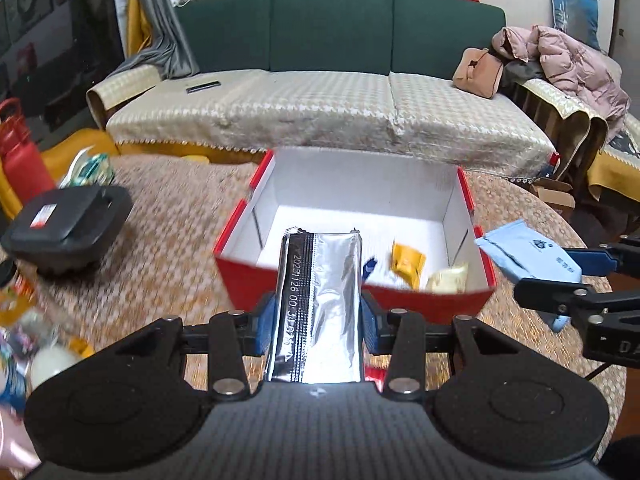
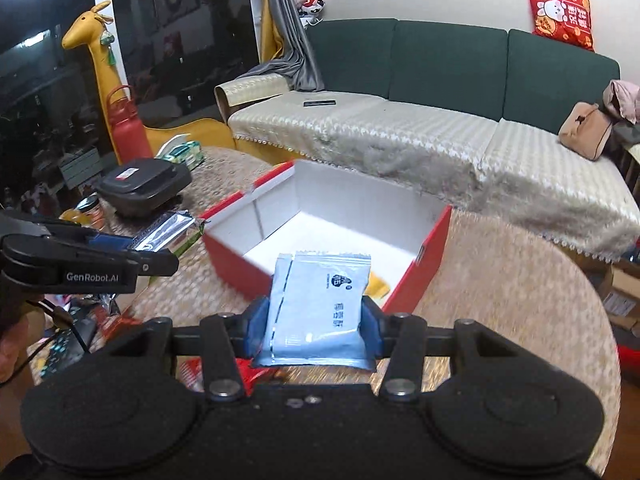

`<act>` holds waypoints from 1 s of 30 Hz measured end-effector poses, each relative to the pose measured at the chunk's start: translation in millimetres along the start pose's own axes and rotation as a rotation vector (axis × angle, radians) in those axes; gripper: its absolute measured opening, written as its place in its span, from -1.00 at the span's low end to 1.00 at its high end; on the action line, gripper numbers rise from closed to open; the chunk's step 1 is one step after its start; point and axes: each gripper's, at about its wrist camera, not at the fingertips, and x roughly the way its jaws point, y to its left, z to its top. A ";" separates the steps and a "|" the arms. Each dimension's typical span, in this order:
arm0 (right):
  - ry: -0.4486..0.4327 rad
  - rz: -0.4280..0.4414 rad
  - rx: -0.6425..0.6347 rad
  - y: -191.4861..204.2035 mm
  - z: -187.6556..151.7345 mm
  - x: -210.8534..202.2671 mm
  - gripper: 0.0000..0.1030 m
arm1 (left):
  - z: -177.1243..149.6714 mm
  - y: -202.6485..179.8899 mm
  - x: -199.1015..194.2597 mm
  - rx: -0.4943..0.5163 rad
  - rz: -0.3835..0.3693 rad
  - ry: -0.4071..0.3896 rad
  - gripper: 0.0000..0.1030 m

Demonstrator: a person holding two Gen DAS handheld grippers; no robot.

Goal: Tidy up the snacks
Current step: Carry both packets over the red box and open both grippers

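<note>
Item: red box (image 1: 400,300), open-topped, white inside, standing on the patterned worktop (image 1: 160,240) in front of a green sofa (image 1: 332,28). Contents: a yellow packet (image 1: 407,262), a pale cream packet (image 1: 448,278) near the front right corner, and a blue-and-white wrapper (image 1: 370,267), mostly hidden. Left hand-held gripper (image 1: 318,322): clamped on a silver foil packet (image 1: 320,304), held over the box's near wall, printed date strip along its left edge. Right hand-held gripper (image 2: 314,326): clamped on a light blue packet (image 2: 320,308), held at the box's near right corner. Elsewhere on the worktop: a black lidded container (image 1: 68,228), a red bottle (image 1: 20,152), loose snacks (image 1: 24,344) at the left edge.
</note>
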 end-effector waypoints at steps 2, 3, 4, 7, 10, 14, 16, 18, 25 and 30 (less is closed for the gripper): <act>0.010 -0.012 -0.003 -4.9 7.5 12.5 -0.08 | 11.1 -2.0 11.7 0.009 0.004 0.004 -0.19; 0.017 -0.016 -0.003 -8.2 11.4 18.7 -0.08 | 15.8 -3.2 18.1 0.012 0.002 0.008 -0.19; 0.027 -0.017 -0.004 -11.4 15.1 26.3 -0.08 | 21.1 -4.4 25.4 0.014 0.001 0.015 -0.19; 0.051 -0.028 -0.009 -18.2 22.9 47.4 -0.08 | 33.1 -6.2 44.2 0.020 0.003 0.028 -0.19; 0.068 -0.042 -0.015 -23.5 29.5 67.3 -0.08 | 44.7 -7.5 65.2 0.023 0.011 0.047 -0.19; 0.102 -0.050 -0.028 -27.4 35.4 94.0 -0.08 | 54.6 -9.0 93.0 0.032 0.028 0.078 -0.19; 0.118 -0.048 -0.035 -29.2 37.2 106.2 -0.08 | 56.6 -8.9 105.0 0.036 0.037 0.093 -0.19; 0.135 -0.044 -0.047 -29.6 37.0 115.2 -0.08 | 57.9 -9.8 115.6 0.039 0.042 0.107 -0.19; 0.197 -0.051 -0.101 -21.1 29.1 139.9 -0.08 | 54.9 -20.0 141.9 0.069 0.049 0.157 -0.19; 0.226 -0.051 -0.146 -16.5 22.8 148.0 -0.08 | 45.4 -25.4 154.3 0.083 0.048 0.204 -0.19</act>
